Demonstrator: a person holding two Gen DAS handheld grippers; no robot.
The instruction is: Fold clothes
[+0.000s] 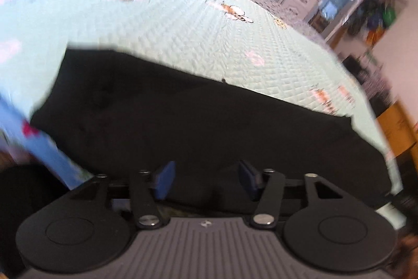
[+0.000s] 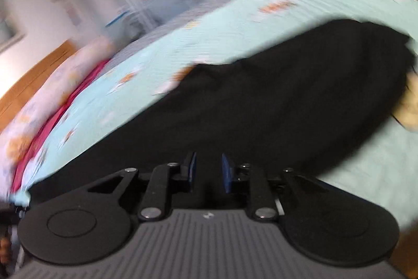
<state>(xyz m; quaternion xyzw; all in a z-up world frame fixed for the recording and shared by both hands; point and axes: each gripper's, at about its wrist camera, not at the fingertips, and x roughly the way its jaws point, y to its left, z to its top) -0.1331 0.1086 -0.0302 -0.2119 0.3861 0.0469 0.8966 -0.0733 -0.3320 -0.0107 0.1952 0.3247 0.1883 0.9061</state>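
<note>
black garment (image 1: 198, 122) x1; quilt (image 1: 183, 25) x1; hand-held grippers x2, jaws apart

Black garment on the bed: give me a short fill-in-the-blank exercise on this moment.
1. The garment lying on the quilt is ____ in colour.
2. The left hand-held gripper has its jaws ____, with nothing visibly between them.
3. The pads of the right hand-held gripper are ____ in colour.

Missing words: black; open; blue

We see a bed (image 1: 183, 25) with a mint quilted cover (small printed patches), a black garment (image 1: 183, 127) lying spread on it.
</note>
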